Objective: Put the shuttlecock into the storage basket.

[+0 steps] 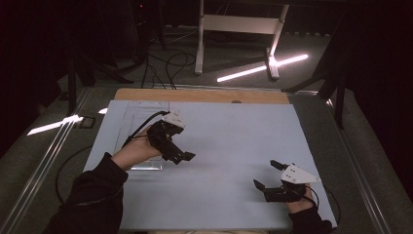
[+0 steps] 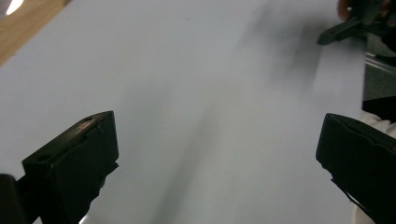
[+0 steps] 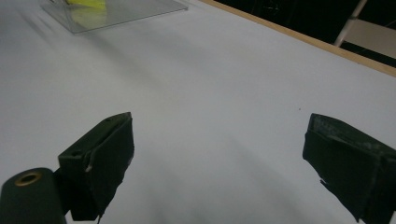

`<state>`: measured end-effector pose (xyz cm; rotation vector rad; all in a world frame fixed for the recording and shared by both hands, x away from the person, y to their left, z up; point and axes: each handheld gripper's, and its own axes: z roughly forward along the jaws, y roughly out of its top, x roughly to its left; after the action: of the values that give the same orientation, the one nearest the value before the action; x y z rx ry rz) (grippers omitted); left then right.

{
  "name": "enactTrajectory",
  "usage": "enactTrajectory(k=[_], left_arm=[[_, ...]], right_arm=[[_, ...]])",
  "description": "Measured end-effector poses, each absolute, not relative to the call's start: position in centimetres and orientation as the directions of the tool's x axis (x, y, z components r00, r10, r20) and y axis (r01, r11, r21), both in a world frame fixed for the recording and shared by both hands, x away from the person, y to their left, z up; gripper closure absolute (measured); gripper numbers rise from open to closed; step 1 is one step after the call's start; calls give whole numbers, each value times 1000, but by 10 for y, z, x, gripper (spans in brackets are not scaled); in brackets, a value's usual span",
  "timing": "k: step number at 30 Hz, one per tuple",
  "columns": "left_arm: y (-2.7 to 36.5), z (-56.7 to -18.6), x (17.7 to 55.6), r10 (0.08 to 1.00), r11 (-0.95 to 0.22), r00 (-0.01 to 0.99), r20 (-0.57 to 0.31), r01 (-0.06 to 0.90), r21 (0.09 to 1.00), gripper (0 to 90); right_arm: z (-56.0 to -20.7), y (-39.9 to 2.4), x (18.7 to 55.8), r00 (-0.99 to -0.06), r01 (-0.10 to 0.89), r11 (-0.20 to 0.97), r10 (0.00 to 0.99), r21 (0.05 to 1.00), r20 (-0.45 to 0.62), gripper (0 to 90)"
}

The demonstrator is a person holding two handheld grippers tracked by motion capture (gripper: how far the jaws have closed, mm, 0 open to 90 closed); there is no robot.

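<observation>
My left gripper [image 1: 184, 156] hovers over the left middle of the pale blue sheet [image 1: 229, 131], held by a hand in a dark sleeve. In the left gripper view its jaws stand wide apart with nothing between them [image 2: 217, 158]. My right gripper [image 1: 266, 174] is low over the sheet near the front right, also open and empty [image 3: 219, 158]. A clear plastic tray [image 1: 141, 122] lies flat at the sheet's left, under and behind the left hand. In the right gripper view something yellow [image 3: 86, 4] lies in the tray [image 3: 140, 11]. The right gripper [image 2: 345, 28] also appears far off in the left gripper view.
A wooden board edge [image 1: 204, 95] runs along the far side of the sheet. Beyond the table stand a white frame [image 1: 238, 29] and cables on a dark floor. Metal rails [image 1: 48, 151] flank the table at both sides.
</observation>
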<state>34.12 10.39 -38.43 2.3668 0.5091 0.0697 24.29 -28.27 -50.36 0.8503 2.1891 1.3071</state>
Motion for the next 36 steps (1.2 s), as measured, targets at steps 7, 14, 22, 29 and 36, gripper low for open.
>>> enactTrajectory(k=[7, 14, 22, 29, 36], left_arm=[[92, -394, 325, 341, -678, 936, -88, 309, 667, 2], [91, -410, 313, 340, -671, 935, -103, 318, 670, 2], [95, -433, 295, 317, -675, 943, -106, 302, 673, 1], [105, -446, 283, 316, -670, 941, -126, 315, 672, 1], [118, -459, 271, 339, -657, 930, -142, 342, 672, 1]], right_arm=[[-504, -283, 243, -711, 277, 361, 701, 890, -63, 89], [-504, -283, 243, -712, 274, 365, 699, 890, -68, 89], [-503, -282, 242, -712, 279, 363, 700, 889, -62, 89], [-503, -283, 242, -712, 275, 366, 699, 889, -68, 90], [-503, -282, 242, -712, 272, 368, 698, 889, -71, 90]])
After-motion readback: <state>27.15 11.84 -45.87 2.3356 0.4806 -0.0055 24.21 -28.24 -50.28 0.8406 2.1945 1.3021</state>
